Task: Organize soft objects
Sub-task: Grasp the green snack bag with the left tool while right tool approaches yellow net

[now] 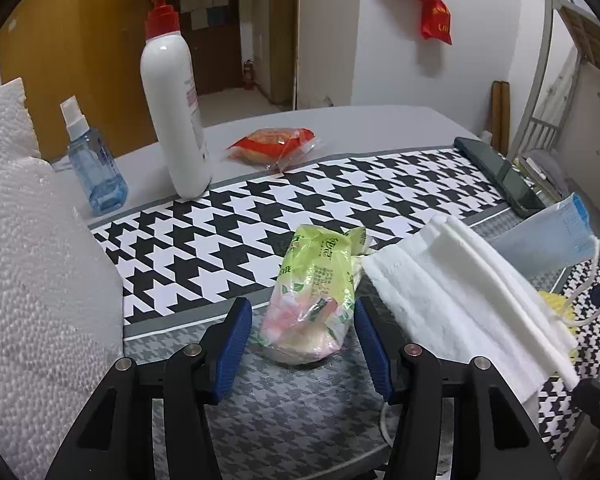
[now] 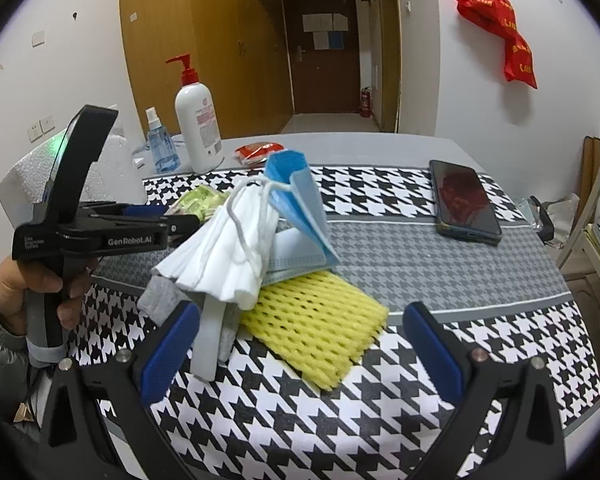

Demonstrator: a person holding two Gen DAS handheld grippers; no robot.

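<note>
Left claw (image 1: 303, 340) spread open around the green packet (image 1: 315, 300), lying lengthwise near-to-far on the tabletop (image 1: 380, 124). Right claw (image 2: 300, 350) wide open, empty, near yellow foam net (image 2: 316, 332) beside white masks (image 2: 228, 256).

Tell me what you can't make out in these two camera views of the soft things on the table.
- Gray cloth: right wrist view, mostly buried under the white mask.
- Yellow foam net: left wrist view, only a sliver shows behind the white mask.
- Green packet: print too small to read.
- Phone: screen shows only a reflection.
</note>
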